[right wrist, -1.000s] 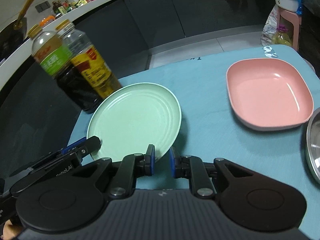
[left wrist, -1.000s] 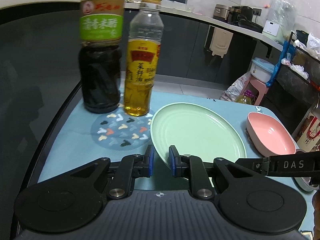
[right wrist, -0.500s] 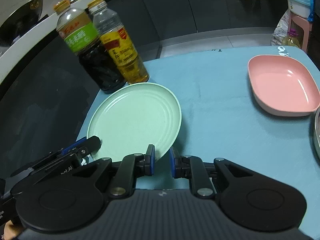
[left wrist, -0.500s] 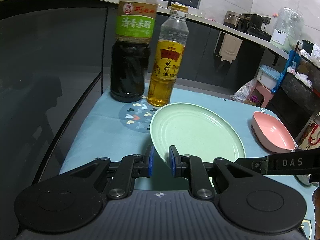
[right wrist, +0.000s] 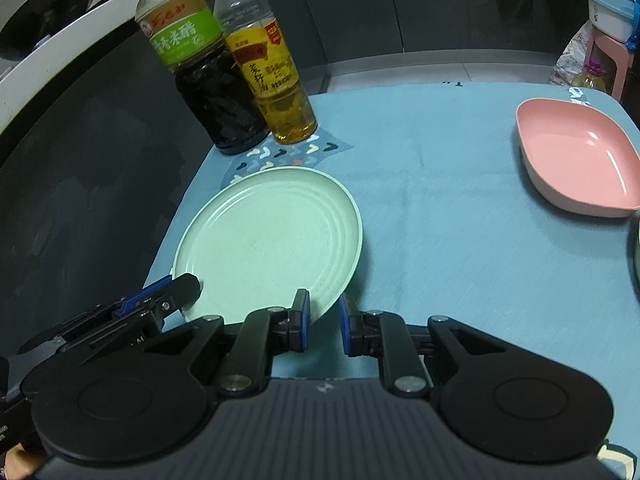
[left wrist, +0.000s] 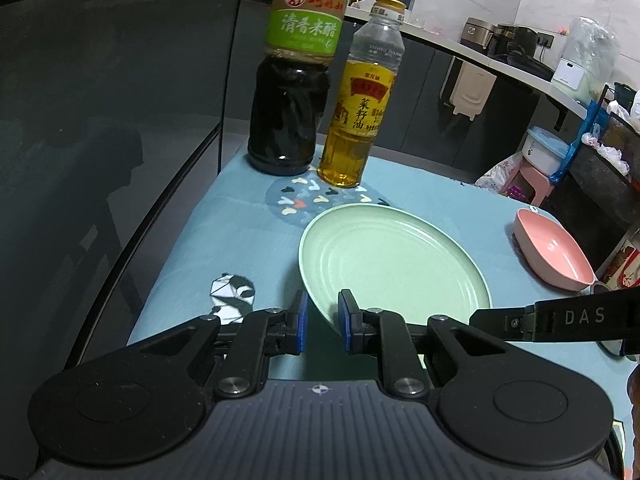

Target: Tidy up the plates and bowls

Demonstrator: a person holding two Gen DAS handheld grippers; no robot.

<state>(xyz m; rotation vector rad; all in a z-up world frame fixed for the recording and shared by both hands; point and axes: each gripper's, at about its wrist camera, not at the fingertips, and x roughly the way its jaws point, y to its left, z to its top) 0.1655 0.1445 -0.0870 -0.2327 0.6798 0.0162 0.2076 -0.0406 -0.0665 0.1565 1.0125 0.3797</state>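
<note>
Kitchen setting, dark cabinets behind; tabletop covered with a blue cloth. Green plate sits near its left side, gripped at the near rim by both tools: left gripper jaws pinch the rim at one point, right gripper jaws pinch it further along. Pink bowl rests well apart, at right. Vinegar bottle and rapeseed oil bottle stand upright, touching, beyond the plate on a patterned mat.

Plate: pale green with faint speckles. Dish: pink. Tablecloth: light blue. Round mat: grey-blue, with white, black and orange marks. Gripper pads: blue on black. Bottle labels: green and yellow-red.
</note>
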